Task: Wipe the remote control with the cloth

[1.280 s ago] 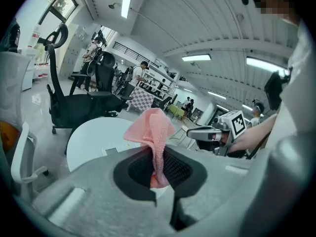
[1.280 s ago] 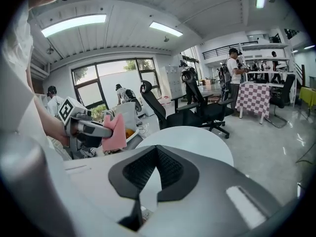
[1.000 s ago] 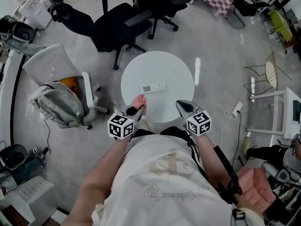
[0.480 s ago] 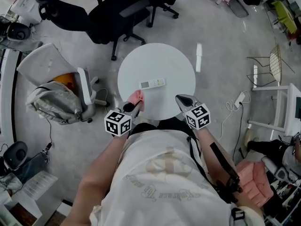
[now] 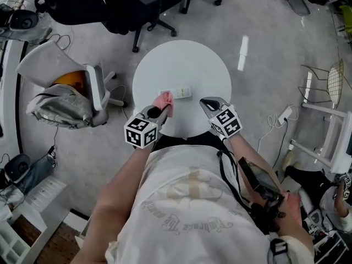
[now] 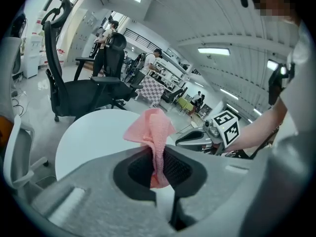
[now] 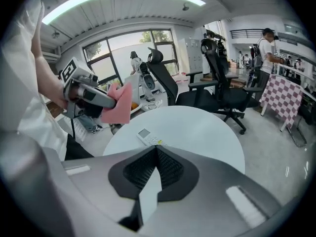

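Two tongs were held low over the near edge of a round white table [image 5: 187,59]. The left tongs [image 6: 158,168] were found clamped on a pink cloth [image 6: 154,127]. One end was pinched between the pads, and the rest stood bunched past the tips. The right tongs [image 7: 156,168] were found closed, pads together, with nothing between them.

The remote control [image 7: 147,137] was seen lying flat on the table, face up, just ahead of the right tongs and slightly to their left. It lay just beyond the cloth at the left tongs' tips. The cloth appeared to be raised above it, not yet touching.

Handling, as judged:
- The remote was taken to be light, stiff and smooth-cased, and likely to skid on the slick tabletop under a wipe.
- It would best be steadied across its long edges, or pressed down at the end away from the cloth.
- The cloth was taken to be soft, limp and light, with the free fold serving as the wiping face.
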### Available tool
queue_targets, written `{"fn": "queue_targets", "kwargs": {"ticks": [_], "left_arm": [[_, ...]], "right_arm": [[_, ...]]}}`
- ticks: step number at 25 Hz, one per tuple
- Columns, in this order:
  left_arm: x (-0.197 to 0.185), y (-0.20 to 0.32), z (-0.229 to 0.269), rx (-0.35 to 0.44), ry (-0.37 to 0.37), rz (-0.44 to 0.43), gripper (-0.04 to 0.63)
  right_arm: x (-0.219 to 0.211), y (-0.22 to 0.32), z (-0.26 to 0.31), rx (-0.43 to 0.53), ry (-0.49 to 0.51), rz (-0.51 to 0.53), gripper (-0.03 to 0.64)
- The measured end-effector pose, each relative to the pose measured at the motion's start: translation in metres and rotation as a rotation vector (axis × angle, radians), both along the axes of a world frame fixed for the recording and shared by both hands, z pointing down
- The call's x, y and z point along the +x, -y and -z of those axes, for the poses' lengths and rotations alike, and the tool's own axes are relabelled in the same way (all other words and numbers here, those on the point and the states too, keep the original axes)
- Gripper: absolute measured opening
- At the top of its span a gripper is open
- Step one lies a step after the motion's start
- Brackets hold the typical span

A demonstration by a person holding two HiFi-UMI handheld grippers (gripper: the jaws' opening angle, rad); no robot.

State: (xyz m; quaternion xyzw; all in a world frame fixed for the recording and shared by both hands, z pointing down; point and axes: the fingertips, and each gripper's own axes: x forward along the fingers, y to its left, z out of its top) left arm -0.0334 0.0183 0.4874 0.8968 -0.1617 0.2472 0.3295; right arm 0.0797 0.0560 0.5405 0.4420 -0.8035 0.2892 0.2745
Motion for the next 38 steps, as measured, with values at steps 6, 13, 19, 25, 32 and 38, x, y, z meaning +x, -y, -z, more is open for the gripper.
{"fn": "queue_targets", "kwargs": {"ticks": [6,13,19,25,32,38], "left_arm": [[0.018,0.002,-0.022,-0.042,0.059,0.029,0.021],[0.030,0.003,-0.045,-0.087,0.113,0.064,0.021],[0.037,0.002,-0.060,-0.129,0.134,0.085,0.021],[0.040,0.010,-0.075,-0.161,0.154,0.115,0.021],[0.048,0.007,-0.077,-0.174,0.160,0.116,0.021],[0.052,0.015,-0.076,-0.186,0.177,0.108,0.021]], "right_arm": [[-0.001,0.011,-0.022,-0.027,-0.060,0.184,0.008],[-0.013,0.018,-0.044,-0.029,-0.125,0.380,0.009],[-0.015,0.025,-0.066,-0.009,-0.217,0.538,0.096],[-0.029,0.034,-0.088,-0.002,-0.238,0.665,0.229],[-0.045,0.037,-0.090,0.037,-0.231,0.712,0.256],[-0.054,0.038,-0.087,0.062,-0.209,0.726,0.242]]}}
